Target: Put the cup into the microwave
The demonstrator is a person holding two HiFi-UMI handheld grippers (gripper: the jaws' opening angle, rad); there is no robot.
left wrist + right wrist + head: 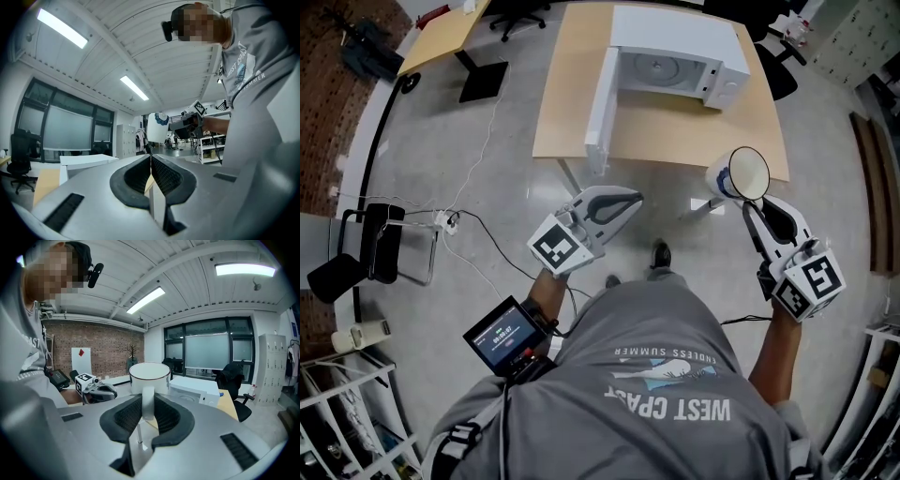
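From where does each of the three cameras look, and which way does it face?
Head view: on the person's head, facing steeply down at the white microwave, door open, on the light wooden table; torso and forearms show.
Left gripper view: on the left gripper, along its shut, empty jaws; torso shows.
Right gripper view: on the right gripper, along jaws gripping the handle of the white cup; torso shows.
Shared: each gripper view shows the other gripper.

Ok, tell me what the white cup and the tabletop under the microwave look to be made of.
White round cup with a thin dark rim: probably glazed ceramic; smooth, opaque, with a thick wall and handle. Pale tan rectangular tabletop: wood or wood-look laminate; even matt colour, no grain can be made out, so which one stays open.
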